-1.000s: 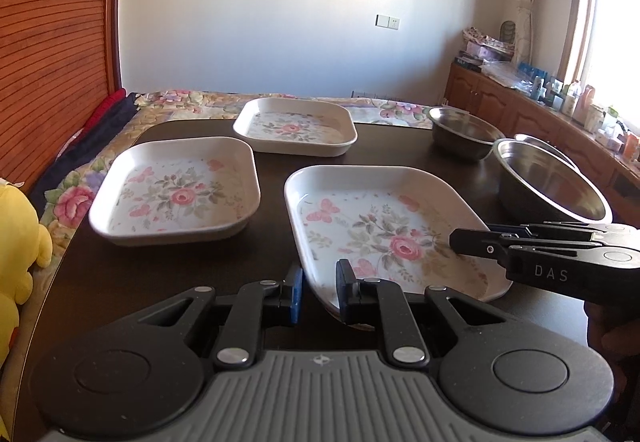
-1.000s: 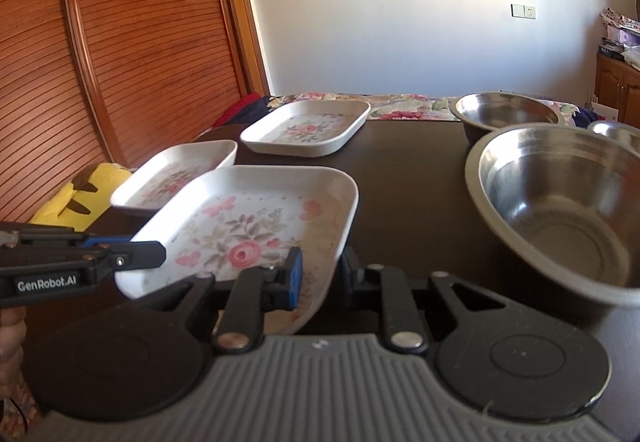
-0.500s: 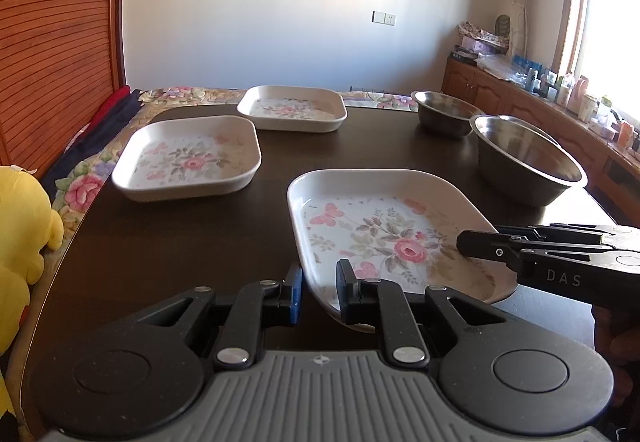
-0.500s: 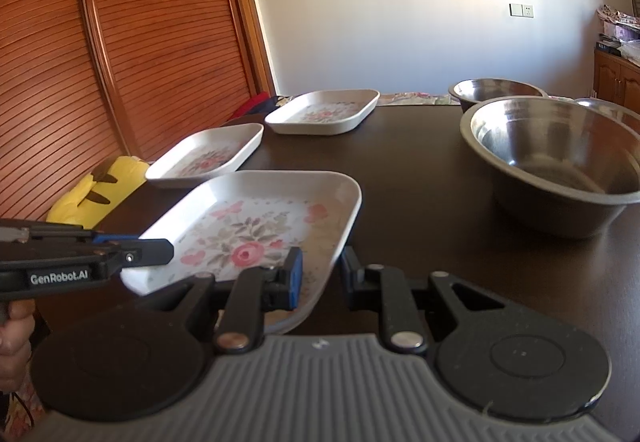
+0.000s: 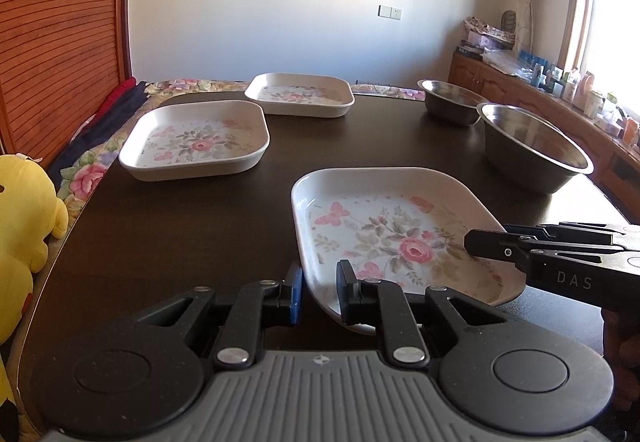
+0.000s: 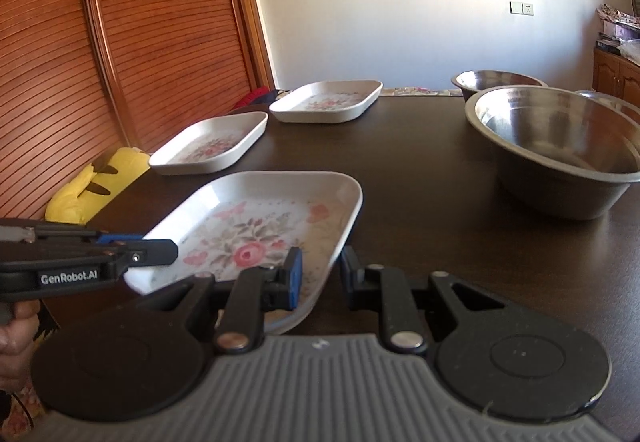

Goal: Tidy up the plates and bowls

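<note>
A square white plate with a pink rose pattern (image 5: 400,238) (image 6: 256,234) hangs just above the dark table (image 5: 180,226), held from both sides. My left gripper (image 5: 319,282) is shut on its near-left rim. On the near-right rim my right gripper (image 6: 320,270) is shut too. Two matching plates rest on the table further back, one at middle left (image 5: 196,141) (image 6: 208,149) and one at the far end (image 5: 300,93) (image 6: 326,101). To the right stand a large steel bowl (image 5: 532,153) (image 6: 560,145) and, behind it, a small steel bowl (image 5: 452,97) (image 6: 496,79).
A yellow plush toy (image 5: 24,222) leans at the table's left edge, with a flowered cloth (image 5: 88,173) beside it. A wooden slatted door (image 6: 120,61) fills the left wall. A cluttered wooden sideboard (image 5: 560,89) runs under the window on the right.
Both grippers have drawn back toward the table's near end with the rose plate held between them. The other plates and the bowls now lie farther off.
</note>
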Demonstrator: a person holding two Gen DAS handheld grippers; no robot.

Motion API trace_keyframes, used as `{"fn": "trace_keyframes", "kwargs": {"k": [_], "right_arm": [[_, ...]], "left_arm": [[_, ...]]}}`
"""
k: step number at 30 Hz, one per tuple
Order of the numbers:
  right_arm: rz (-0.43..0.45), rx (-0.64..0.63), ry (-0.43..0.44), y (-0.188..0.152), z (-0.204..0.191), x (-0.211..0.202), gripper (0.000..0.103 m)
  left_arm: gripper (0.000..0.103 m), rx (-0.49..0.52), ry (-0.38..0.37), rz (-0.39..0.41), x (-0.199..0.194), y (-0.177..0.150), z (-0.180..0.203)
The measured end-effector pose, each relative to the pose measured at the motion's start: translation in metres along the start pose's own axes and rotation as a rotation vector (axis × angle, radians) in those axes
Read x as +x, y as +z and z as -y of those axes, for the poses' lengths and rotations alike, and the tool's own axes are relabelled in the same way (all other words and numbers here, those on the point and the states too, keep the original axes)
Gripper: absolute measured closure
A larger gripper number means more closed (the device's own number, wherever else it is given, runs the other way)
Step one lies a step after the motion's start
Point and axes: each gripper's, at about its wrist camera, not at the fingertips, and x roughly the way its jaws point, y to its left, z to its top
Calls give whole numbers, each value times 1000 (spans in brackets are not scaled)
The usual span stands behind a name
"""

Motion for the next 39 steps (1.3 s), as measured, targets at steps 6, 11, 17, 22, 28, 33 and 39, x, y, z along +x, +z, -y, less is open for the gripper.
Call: {"fn": "trace_keyframes", "kwargs": {"k": [6, 11, 17, 22, 28, 33, 39], "right_arm": [[-5, -12, -4, -2, -2, 2, 81], [-3, -19, -5, -3, -3, 2, 81], [-1, -13, -2, -2, -1, 1, 80], [23, -8, -17, 3, 3, -3, 74], [76, -36, -22, 26, 11, -11, 65], [99, -91, -7, 52, 9, -6, 53], [83, -131, 59, 83, -4, 14, 48]], "left_arm": [[84, -11, 2, -7, 3, -1, -2], [84, -12, 0, -7, 2, -1, -2], [81, -15, 3, -5, 2, -1, -2], [62, -32, 10, 12, -2, 2, -6], [48, -39, 23, 56, -11, 15, -14], [40, -37, 42, 82, -9, 29, -26], [31, -34, 84, 111, -4, 48, -53]]}}
